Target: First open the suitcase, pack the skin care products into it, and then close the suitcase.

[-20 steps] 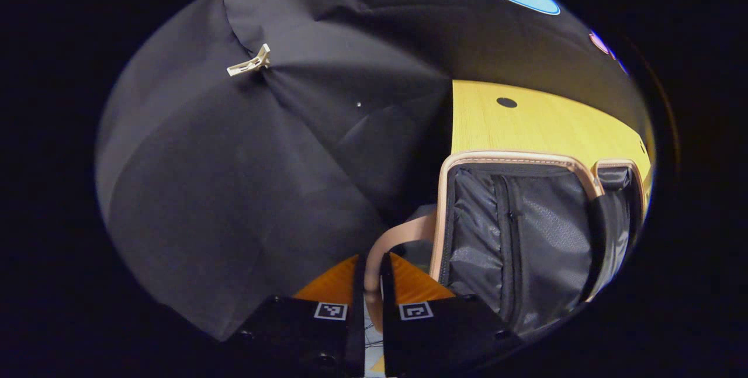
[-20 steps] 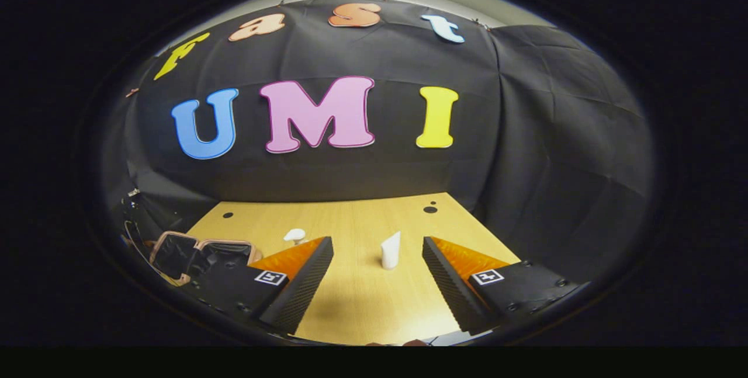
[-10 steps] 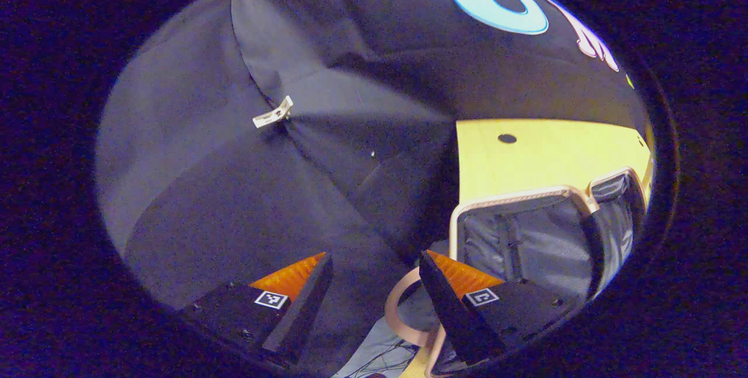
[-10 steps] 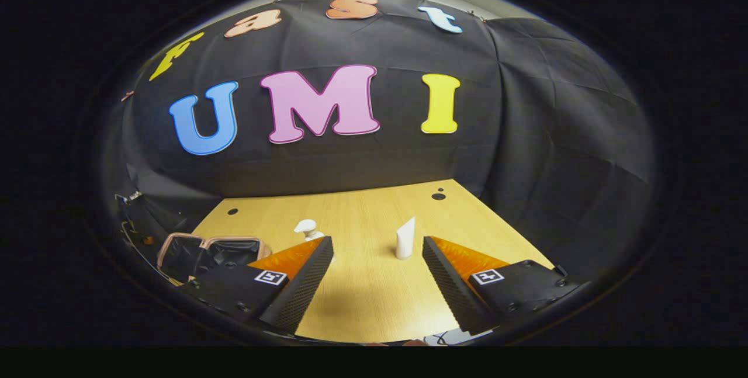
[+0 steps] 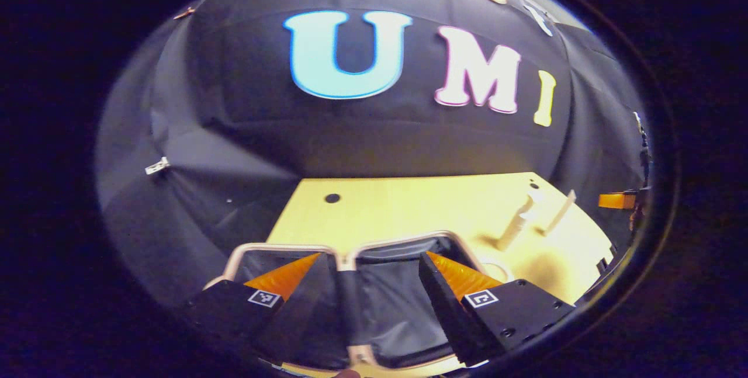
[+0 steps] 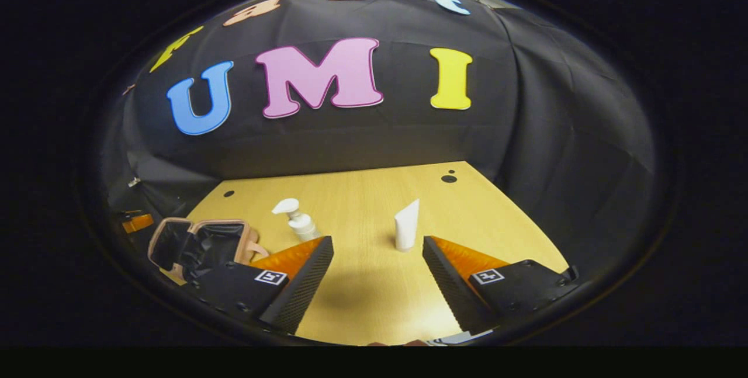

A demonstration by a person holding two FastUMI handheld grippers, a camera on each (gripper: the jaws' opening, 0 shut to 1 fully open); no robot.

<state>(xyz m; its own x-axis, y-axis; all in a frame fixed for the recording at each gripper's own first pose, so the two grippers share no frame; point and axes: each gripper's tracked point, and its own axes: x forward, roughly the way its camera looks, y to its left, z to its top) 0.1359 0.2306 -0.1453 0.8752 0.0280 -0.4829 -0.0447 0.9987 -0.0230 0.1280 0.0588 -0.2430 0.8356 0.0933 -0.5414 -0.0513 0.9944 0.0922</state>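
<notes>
The left claw [image 5: 377,284] is spread wide with nothing between its fingers, and it hangs over the open suitcase [image 5: 350,261]. The suitcase lies flat on the wooden desk [image 5: 409,203], both halves splayed apart, showing dark lining inside a pale pink rim. A dark strap runs down the middle between the two halves. In the left gripper view, a pump bottle [image 5: 517,223] and a white tube [image 5: 560,211] stand on the desk to the right of the suitcase, near each other but apart. An orange part of the other claw shows at the far right edge of that view.

The right claw [image 6: 377,264] is also open and empty, its two ribbed fingers well apart above bare desk. In the right gripper view the white tube [image 6: 406,225] stands upright ahead of the claw, closer to its right finger. The pump bottle [image 6: 298,220] stands upright further left, just beyond the tip of the left finger. The suitcase [image 6: 201,243] sits at the left side of the desk [image 6: 362,296], open, with a pink handle loop at its near right corner. Neither bottle nor tube is inside it. Small dark holes mark the far part of the desk, and black cloth hangs behind it.
</notes>
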